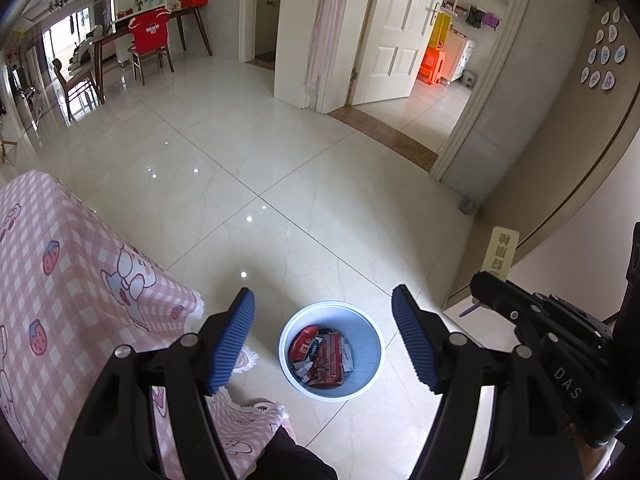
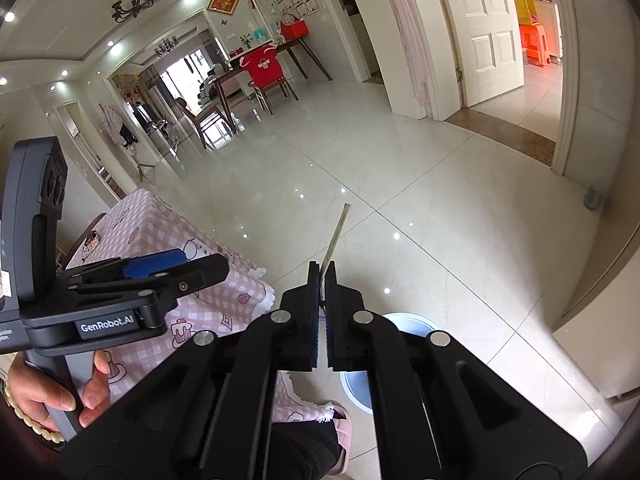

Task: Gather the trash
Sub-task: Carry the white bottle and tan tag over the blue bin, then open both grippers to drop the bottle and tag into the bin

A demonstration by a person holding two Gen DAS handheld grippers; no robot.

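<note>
Bin (image 1: 332, 350) sits on the floor directly below and between the fingers of the left tongs (image 1: 323, 334), which stand wide apart and empty above the wrappers already inside. Right tongs (image 2: 322, 300) are clamped tight on a flat wrapper (image 2: 335, 240), probably held over the bin for dropping.

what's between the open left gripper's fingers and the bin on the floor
Nothing: the left wrist view shows only bare floor tile between the left gripper and the trash bin below.
</note>
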